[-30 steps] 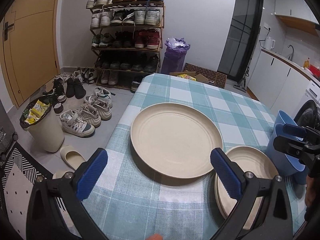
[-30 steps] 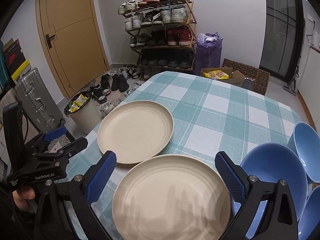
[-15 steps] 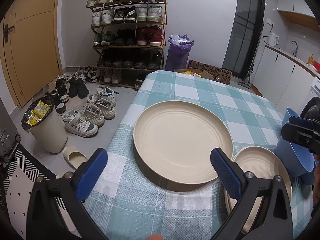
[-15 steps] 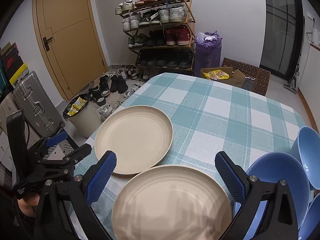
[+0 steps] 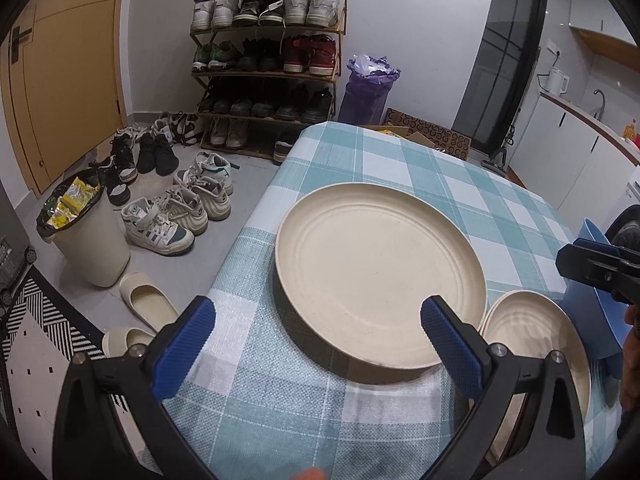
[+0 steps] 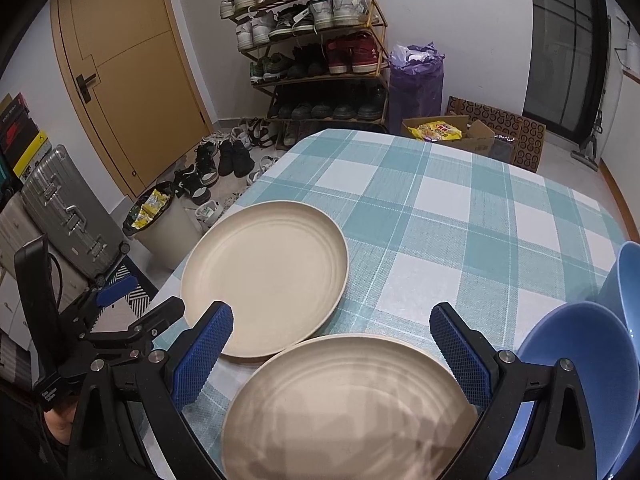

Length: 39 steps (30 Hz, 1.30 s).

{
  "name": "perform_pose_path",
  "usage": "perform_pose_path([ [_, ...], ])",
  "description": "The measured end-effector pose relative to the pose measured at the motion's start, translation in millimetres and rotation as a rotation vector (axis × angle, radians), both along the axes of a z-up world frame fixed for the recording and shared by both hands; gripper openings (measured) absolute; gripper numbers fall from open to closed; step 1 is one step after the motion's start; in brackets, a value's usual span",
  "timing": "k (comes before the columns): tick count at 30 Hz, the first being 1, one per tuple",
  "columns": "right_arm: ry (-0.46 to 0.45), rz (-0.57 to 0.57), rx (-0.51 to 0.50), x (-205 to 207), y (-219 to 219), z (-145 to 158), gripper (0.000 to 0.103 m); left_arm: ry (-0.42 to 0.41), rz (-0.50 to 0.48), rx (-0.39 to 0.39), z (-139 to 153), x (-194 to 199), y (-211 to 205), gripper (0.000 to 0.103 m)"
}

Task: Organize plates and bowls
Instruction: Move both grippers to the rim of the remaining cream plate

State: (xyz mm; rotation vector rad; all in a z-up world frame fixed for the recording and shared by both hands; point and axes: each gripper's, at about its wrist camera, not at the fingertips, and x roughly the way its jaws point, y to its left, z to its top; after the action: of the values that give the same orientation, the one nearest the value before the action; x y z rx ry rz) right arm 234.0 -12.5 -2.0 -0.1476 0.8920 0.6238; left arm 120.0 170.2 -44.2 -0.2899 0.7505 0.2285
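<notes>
Both sets of jaws stand wide open and hold nothing. In the left wrist view, my left gripper hovers over the near edge of the worktop, which wears a teal-and-white checked cloth. Between its blue pads lies the large round cream plate, flat on the cloth near the worktop's left edge. Just to its right sits a smaller cream ribbed plate, its rim seeming to tuck under the big plate's edge, though I cannot tell whether they touch. The right gripper shows at the right margin in front of a blue plastic bowl.

In the right wrist view, my right gripper hangs above the smaller plate, with the large plate beyond it to the left. Blue bowls crowd the right side, apparently nested.

I judge these plates light, stiff and fairly slick, probably moulded fibre or plastic. Their flat floors offer no purchase, so I would pinch the raised rim at the near edge, one pad inside and one beneath, and lift level.
</notes>
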Motion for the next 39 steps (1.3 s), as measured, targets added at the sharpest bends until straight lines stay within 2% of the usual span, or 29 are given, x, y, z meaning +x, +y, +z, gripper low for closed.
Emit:
perform_pose_path([
  [20, 0.089, -0.003, -0.046, 31, 30, -38, 0.1, 0.012, 0.04, -0.073, -20, 6, 12, 0.103],
  [25, 0.107, -0.002, -0.055, 37, 34, -47, 0.095, 0.009, 0.028, -0.097, -25, 9, 14, 0.1],
  [30, 0.136, 0.0, -0.061, 44, 36, -57, 0.082, 0.013, 0.011, -0.118, -29, 12, 14, 0.093],
  [35, 0.151, 0.009, -0.065, 48, 38, -64, 0.076, 0.012, 0.005, -0.136, -32, 12, 15, 0.092],
  [37, 0.149, 0.013, -0.072, 49, 39, -67, 0.075, 0.011, 0.0, -0.138, -33, 12, 15, 0.083],
  [39, 0.152, 0.017, -0.074, 51, 40, -68, 0.072, 0.022, -0.004, -0.145, -36, 13, 15, 0.081],
])
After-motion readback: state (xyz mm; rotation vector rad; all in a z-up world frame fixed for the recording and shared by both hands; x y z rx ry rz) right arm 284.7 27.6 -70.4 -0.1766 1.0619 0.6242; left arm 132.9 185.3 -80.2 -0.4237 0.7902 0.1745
